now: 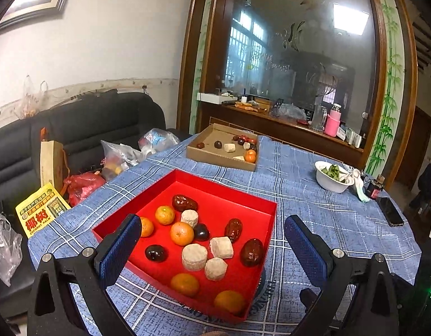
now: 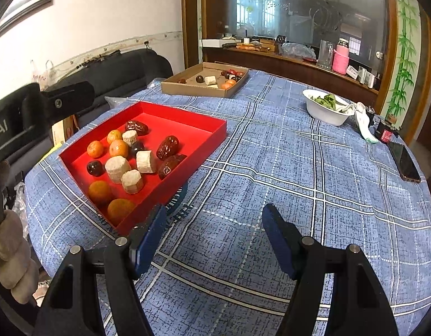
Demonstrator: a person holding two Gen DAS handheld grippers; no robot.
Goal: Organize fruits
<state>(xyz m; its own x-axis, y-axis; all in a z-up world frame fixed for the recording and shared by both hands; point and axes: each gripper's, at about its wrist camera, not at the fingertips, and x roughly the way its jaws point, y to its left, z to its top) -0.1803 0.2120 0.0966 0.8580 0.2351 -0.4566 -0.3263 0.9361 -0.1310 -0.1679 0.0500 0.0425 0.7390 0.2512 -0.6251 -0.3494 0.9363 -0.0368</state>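
A red tray on the blue plaid table holds several oranges, red dates, dark plums and pale cylinder pieces. A cardboard tray at the far side holds a few more of the same fruits. My left gripper is open and empty, hovering over the red tray's near side. My right gripper is open and empty, above the bare cloth to the right of the red tray. The left gripper's body shows at the right wrist view's left edge.
A white bowl with greens, a small bottle and a black phone lie at the table's right. A black sofa with bags stands left. A wooden counter runs behind.
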